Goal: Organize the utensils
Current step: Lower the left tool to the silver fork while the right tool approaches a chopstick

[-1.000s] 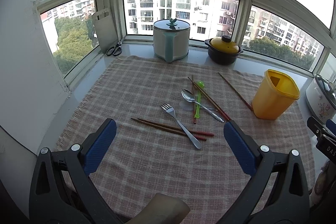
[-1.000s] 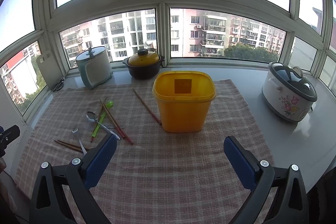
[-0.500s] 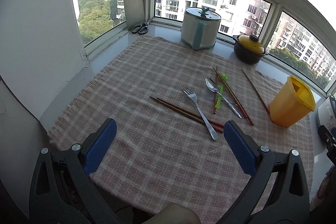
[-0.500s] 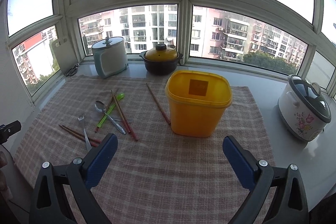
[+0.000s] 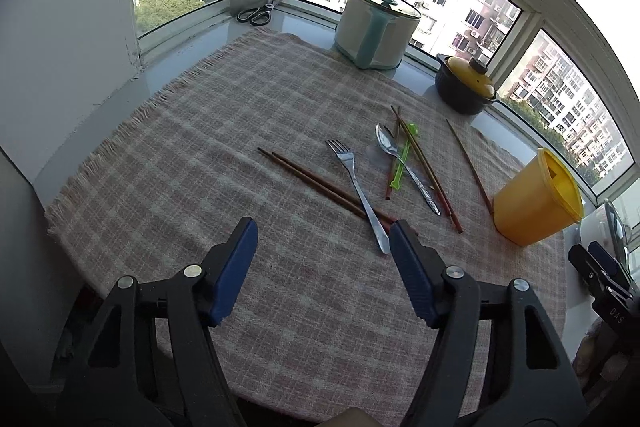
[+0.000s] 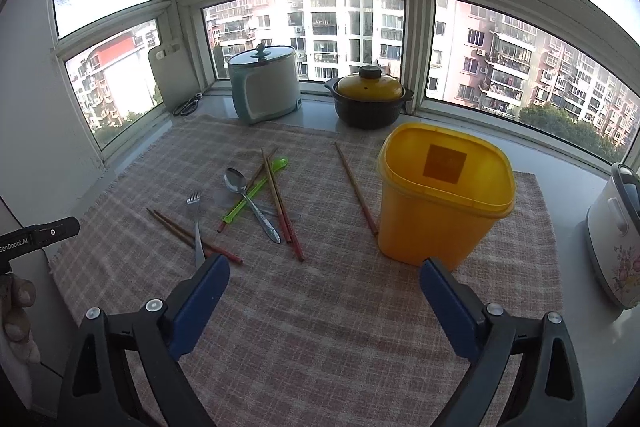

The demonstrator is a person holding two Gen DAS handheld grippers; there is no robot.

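- Utensils lie scattered on the checked cloth (image 5: 224, 131) over the desk, all left of the yellow bin (image 6: 444, 195).
- Yellow bin stands upright on the cloth's right part, lid on, a square slot in its top.
- Chopsticks: one (image 6: 356, 189) just beside the bin; a pair (image 5: 320, 187) farthest from it, under the fork (image 5: 358, 193).
- Spoon (image 6: 250, 201) crosses a green stick (image 6: 256, 189) between fork and bin.
- Left gripper (image 5: 323, 243): fingers have just been closing, nothing between them.
- Right gripper (image 6: 325, 279): fingers spread, empty.
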